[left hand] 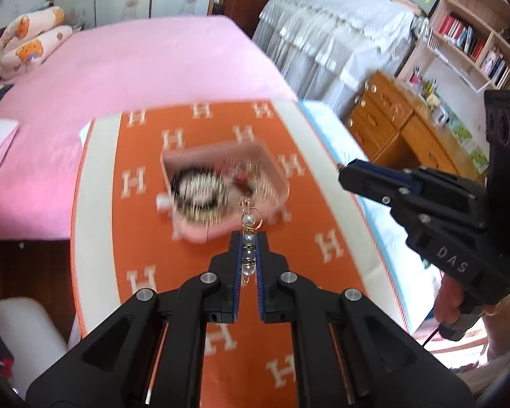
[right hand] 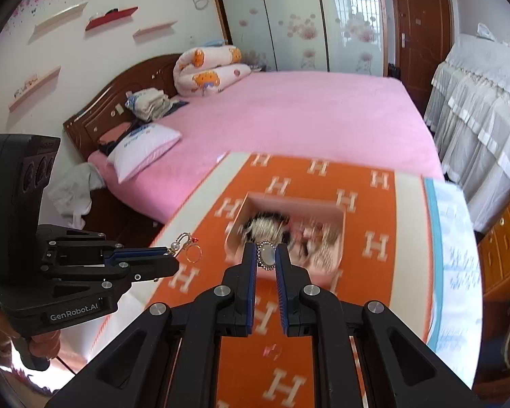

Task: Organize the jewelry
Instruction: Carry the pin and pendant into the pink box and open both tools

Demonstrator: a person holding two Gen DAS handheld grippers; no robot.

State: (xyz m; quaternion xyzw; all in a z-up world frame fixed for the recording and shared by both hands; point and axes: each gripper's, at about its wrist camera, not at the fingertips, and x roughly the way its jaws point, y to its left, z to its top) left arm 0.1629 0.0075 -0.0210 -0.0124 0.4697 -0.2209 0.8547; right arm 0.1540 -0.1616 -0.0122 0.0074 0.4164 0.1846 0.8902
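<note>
My left gripper (left hand: 248, 238) is shut on a pearl and gold earring (left hand: 249, 225) and holds it above the orange cloth; it also shows in the right wrist view (right hand: 173, 255) with the earring (right hand: 187, 246) sticking out. My right gripper (right hand: 266, 250) is shut on an oval white brooch with a beaded rim (right hand: 267, 255), held just in front of the pink jewelry box (right hand: 326, 210). The box (left hand: 275, 173) holds several blurred pieces of jewelry. In the left wrist view the right gripper (left hand: 343, 168) is at the right, its jaws together.
The box sits on an orange cloth with white H marks (left hand: 136, 210) over a table. A pink bed (right hand: 306, 115) lies behind. A wooden drawer chest (left hand: 387, 119) and a bookshelf (left hand: 472, 40) stand at the right.
</note>
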